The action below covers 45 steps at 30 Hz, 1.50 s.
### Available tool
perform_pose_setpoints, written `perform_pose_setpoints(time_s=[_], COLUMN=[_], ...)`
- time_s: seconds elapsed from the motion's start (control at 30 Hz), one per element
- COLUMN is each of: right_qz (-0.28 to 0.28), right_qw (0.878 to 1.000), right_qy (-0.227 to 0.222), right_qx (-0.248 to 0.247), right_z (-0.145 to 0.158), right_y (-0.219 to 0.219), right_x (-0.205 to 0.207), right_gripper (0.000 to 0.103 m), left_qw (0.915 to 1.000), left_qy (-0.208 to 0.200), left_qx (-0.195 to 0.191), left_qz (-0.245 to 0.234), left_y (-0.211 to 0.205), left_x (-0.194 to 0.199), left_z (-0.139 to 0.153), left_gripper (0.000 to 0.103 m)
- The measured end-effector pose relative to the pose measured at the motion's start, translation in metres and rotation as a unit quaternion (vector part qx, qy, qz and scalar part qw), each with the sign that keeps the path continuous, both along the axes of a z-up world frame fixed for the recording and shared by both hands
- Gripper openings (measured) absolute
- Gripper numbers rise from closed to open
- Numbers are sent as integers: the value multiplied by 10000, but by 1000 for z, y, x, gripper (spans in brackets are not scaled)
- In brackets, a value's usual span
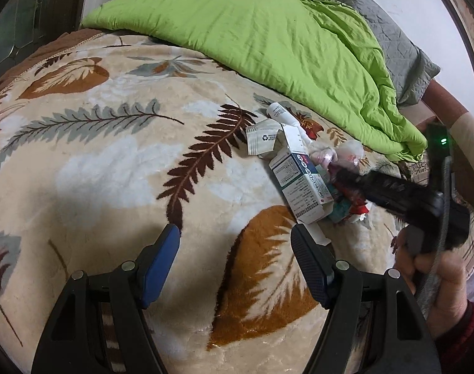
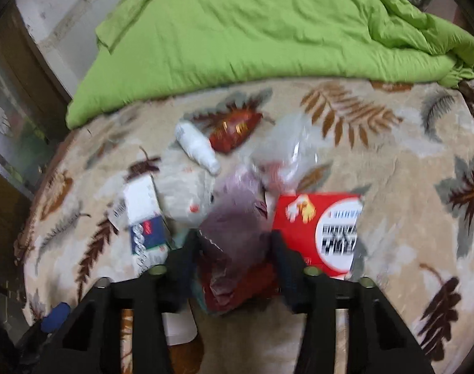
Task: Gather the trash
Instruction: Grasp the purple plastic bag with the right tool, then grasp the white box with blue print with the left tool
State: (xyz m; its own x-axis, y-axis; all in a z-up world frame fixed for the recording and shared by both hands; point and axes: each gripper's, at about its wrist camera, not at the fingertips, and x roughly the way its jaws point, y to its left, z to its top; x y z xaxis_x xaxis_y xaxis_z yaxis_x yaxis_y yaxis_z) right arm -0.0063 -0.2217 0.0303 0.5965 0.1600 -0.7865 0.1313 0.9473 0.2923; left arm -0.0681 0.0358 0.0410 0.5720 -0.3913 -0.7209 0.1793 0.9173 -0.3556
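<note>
A heap of trash lies on the leaf-patterned blanket (image 1: 112,168): a white and blue carton (image 1: 299,180), a white bottle (image 1: 280,112), torn paper (image 1: 263,138), crumpled wrappers (image 1: 346,159). My left gripper (image 1: 235,249) is open and empty, just in front of the heap. My right gripper (image 2: 233,249) is in the heap, its jaws closed on a crumpled purple-red wrapper (image 2: 233,233). In the right wrist view a red card (image 2: 324,230), the carton (image 2: 143,215), the white bottle (image 2: 196,146) and a clear plastic bag (image 2: 289,146) lie around it. That view is blurred.
A green duvet (image 1: 268,37) is bunched across the far side of the bed. A grey quilt (image 1: 399,53) lies behind it by the wall. The person's right hand (image 1: 436,277) holds the right gripper at the right edge. Dark furniture (image 2: 21,99) stands left of the bed.
</note>
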Motion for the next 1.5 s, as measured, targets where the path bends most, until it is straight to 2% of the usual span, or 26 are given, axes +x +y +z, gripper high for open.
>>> perform_pose_setpoints(time_s=[0.13,0.23,0.3,0.47,0.6,0.67,0.8,0.93,1.03,1.2,1.27,1.4,1.5], right_qz=[295,712,877,437,97,-25,-166,-133,-97,-27,-14,-7,-12], right_qw=[9993,9943,9919,9945,9954,9935,9919,9918,9916,9914,9915,9919,9921], right_qy=[-118,-140,-240,-604,-729,-812,-818,-777,-783,-793,-803,-772,-764], right_qx=[170,784,882,736,615,803,956,1009,1029,1040,1022,1006,996], right_z=[-5,-5,1,17,17,19,18,16,16,15,15,14,14], right_y=[19,32,36,20,6,-2,-14,-13,-14,-10,-8,-8,-8], right_x=[-18,-37,-50,-93,-121,-130,-132,-129,-129,-127,-126,-125,-125], right_gripper=[39,37,37,37,37,37,37,37,37,37,37,37,37], left_qw=[10000,9999,9999,9997,9991,9988,9971,9960,9973,9987,9986,9954,9934], left_qy=[-36,-54,-93,-231,-256,-202,14,33,192,291,241,172,108], left_qx=[-58,-86,-76,-12,87,157,575,761,621,417,459,924,1123], left_qz=[25,46,49,-58,-313,-426,-494,-476,-345,-105,-105,-187,-203], left_y=[2,2,1,-10,-36,-49,-75,-81,-68,-43,-43,-54,-58], left_x=[1,1,1,4,20,28,52,64,72,78,77,77,77], left_z=[2,3,5,12,18,15,1,-8,-15,-22,-22,-28,-29], left_gripper=[73,73,73,73,73,73,73,72,63,63,63,63,63])
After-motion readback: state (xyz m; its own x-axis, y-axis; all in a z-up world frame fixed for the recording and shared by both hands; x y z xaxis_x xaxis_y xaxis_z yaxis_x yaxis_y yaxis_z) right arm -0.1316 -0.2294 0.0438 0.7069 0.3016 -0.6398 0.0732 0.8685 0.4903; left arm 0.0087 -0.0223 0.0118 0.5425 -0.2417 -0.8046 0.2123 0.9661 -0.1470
